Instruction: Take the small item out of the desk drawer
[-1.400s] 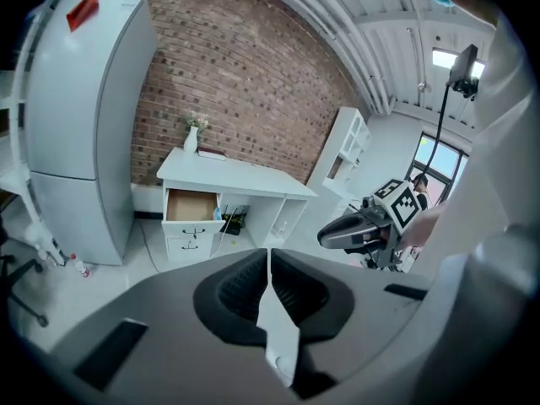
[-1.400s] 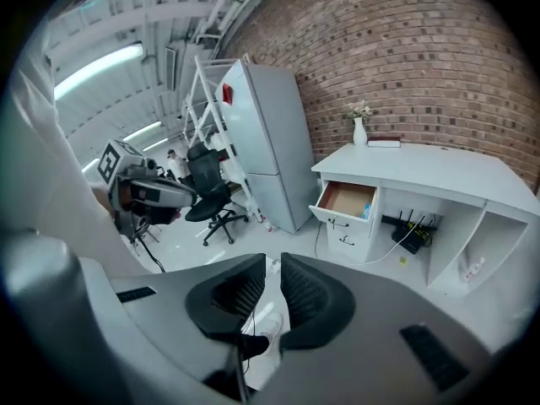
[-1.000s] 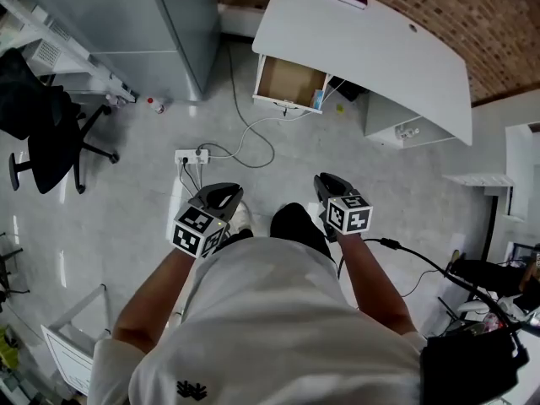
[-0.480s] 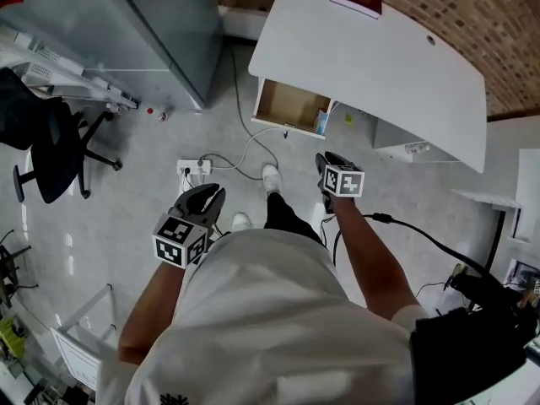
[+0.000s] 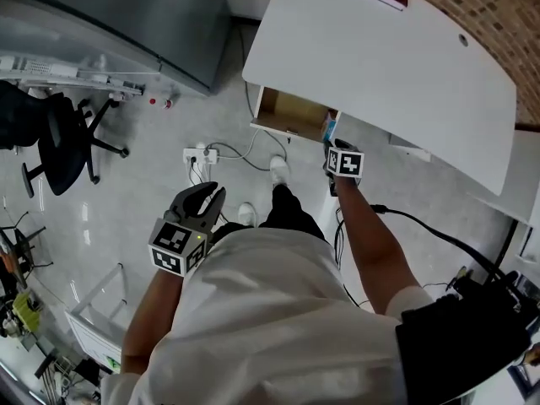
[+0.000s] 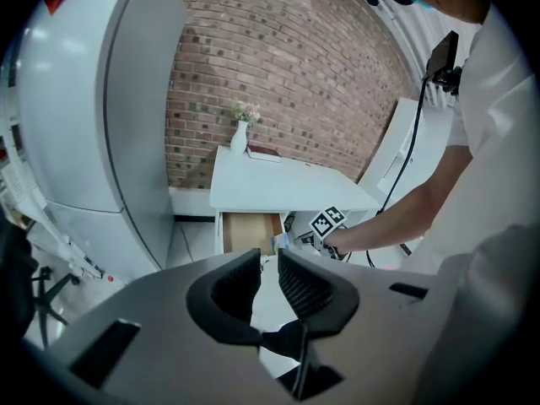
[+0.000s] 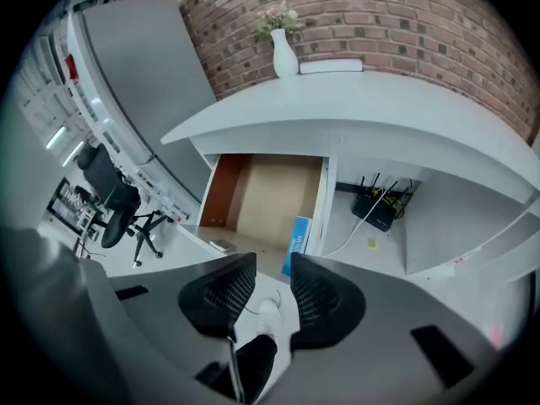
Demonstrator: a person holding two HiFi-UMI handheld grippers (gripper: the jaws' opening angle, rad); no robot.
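The white desk (image 5: 396, 66) has its wooden drawer (image 5: 291, 112) pulled open. A small blue box (image 5: 328, 127) stands upright in the drawer's right front corner, seen also in the right gripper view as the blue box (image 7: 298, 243). My right gripper (image 5: 334, 148) is stretched out just short of that corner; in its own view the right gripper (image 7: 274, 270) has its jaws opening, with nothing between them. My left gripper (image 5: 206, 197) hangs back over the floor. In its own view the left gripper (image 6: 268, 264) holds nothing, with a narrow gap between its jaws.
A vase (image 7: 283, 49) and a book (image 7: 331, 66) sit on the desk's far edge. A router (image 7: 384, 205) with cables lies under the desk. A power strip (image 5: 201, 154), an office chair (image 5: 59, 137) and a grey cabinet (image 5: 143, 15) stand to the left.
The person has stepped toward the desk. The right gripper has reached forward to the drawer's right front corner; the left gripper stays back at the left side.
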